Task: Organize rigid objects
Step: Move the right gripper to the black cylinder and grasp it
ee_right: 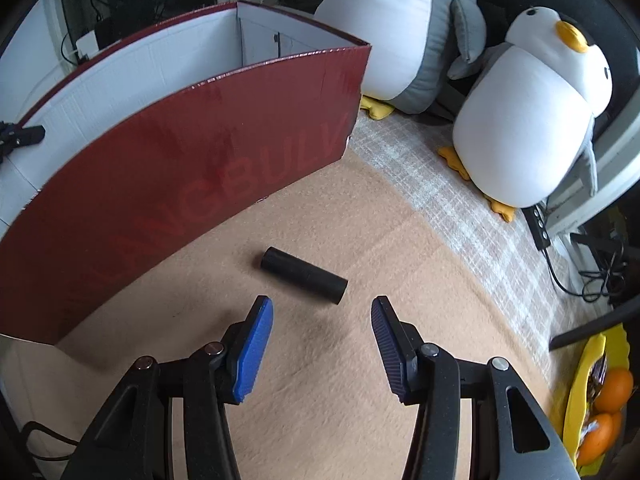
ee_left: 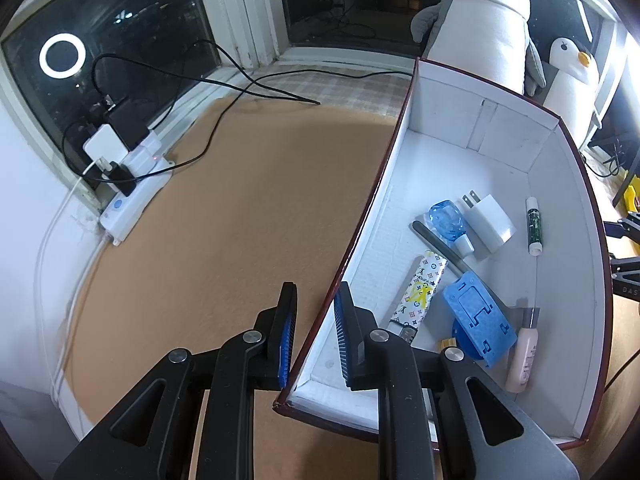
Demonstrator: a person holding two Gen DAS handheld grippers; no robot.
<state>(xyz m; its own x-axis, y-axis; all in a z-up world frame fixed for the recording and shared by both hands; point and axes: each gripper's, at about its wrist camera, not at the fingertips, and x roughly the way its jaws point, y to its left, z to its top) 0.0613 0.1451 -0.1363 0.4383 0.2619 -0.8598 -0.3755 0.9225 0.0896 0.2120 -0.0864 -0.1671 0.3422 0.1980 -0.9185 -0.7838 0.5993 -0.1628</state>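
Observation:
A dark-red cardboard box [ee_left: 500,140] with a white inside stands on the tan mat. My left gripper [ee_left: 316,292] straddles its near left wall, shut on the wall with one pad on each side. In the box lie a blue bottle [ee_left: 446,220], a white charger [ee_left: 490,222], a green tube [ee_left: 533,225], a patterned lighter [ee_left: 420,292], a blue phone stand [ee_left: 478,318] and a pink tube [ee_left: 522,356]. Outside the box's red wall [ee_right: 200,152] a black cylinder [ee_right: 303,275] lies on the mat. My right gripper [ee_right: 322,304] hangs open just short of it, nothing between its fingers.
A white power strip [ee_left: 132,196] with plugs and black cables [ee_left: 224,120] lies by the window at the left. Two penguin plush toys [ee_right: 532,120] stand behind and right of the box. A yellow bowl of oranges [ee_right: 600,400] sits at the far right.

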